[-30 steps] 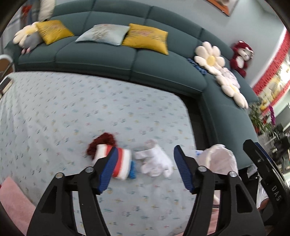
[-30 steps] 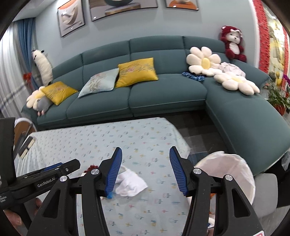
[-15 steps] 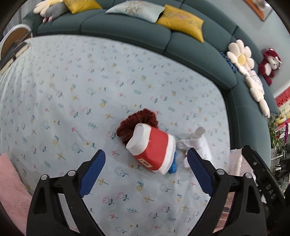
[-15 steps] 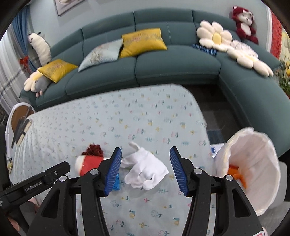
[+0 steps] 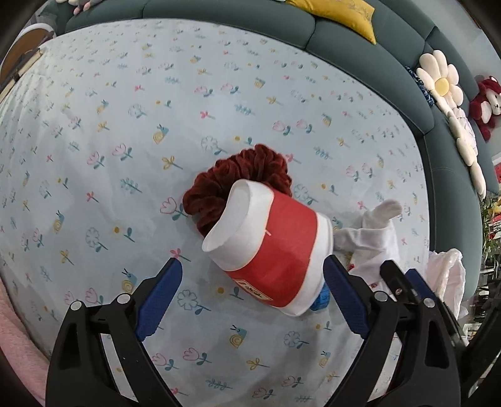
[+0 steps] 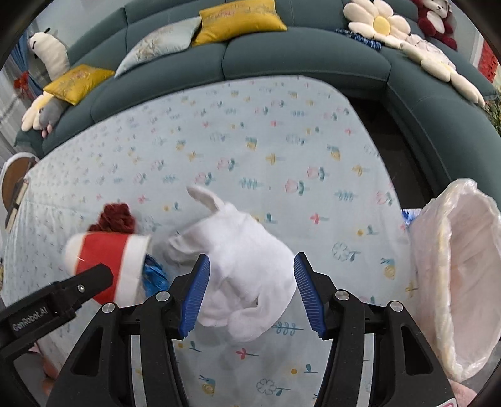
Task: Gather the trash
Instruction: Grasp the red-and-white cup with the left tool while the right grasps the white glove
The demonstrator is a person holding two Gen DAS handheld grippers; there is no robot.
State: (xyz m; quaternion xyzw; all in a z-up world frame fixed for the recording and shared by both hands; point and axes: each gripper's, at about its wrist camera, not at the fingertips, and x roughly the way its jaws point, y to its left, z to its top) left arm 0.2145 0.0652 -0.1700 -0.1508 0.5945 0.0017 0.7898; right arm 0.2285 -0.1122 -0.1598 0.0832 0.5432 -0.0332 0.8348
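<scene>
Living room w/ a teal corner sofa (image 6: 307, 59) behind a table under a pale blue flower-print cloth (image 5: 125, 131).

Containers: 1 bin with a thin white plastic liner (image 6: 457, 269) stands just off the right edge of the table; its mouth faces the right wrist cam, and the part of the inside that shows is only liner, rest hidden. 1 paper cup, red w/ white bands (image 5: 272, 250), lies on its side on the cloth, its mouth turned away from the left wrist cam, so contents cannot be told. Something crumpled and blue (image 6: 155, 277) sits at the mouth; whether it is inside or only beside, I cannot tell.

Other trash on the cloth: 1 dark red scrunchie-like ring (image 5: 241, 184), touching the cup's closed end, and 1 white glove (image 6: 241, 269), crumpled, just beside the cup on the bin side.

Left gripper (image 5: 252, 297): jaws wide apart, one on each side of the cup, right pad about touching the rim, left pad clear of it; holds nothing. Right gripper (image 6: 252, 296): jaws also apart, straddling the glove, no squeeze visible; holds nothing.

On the sofa, right cam: 2 yellow cushions, 1 pale blue cushion, 2 flower-shaped pillows, 1 red plush toy (image 6: 433, 18).
</scene>
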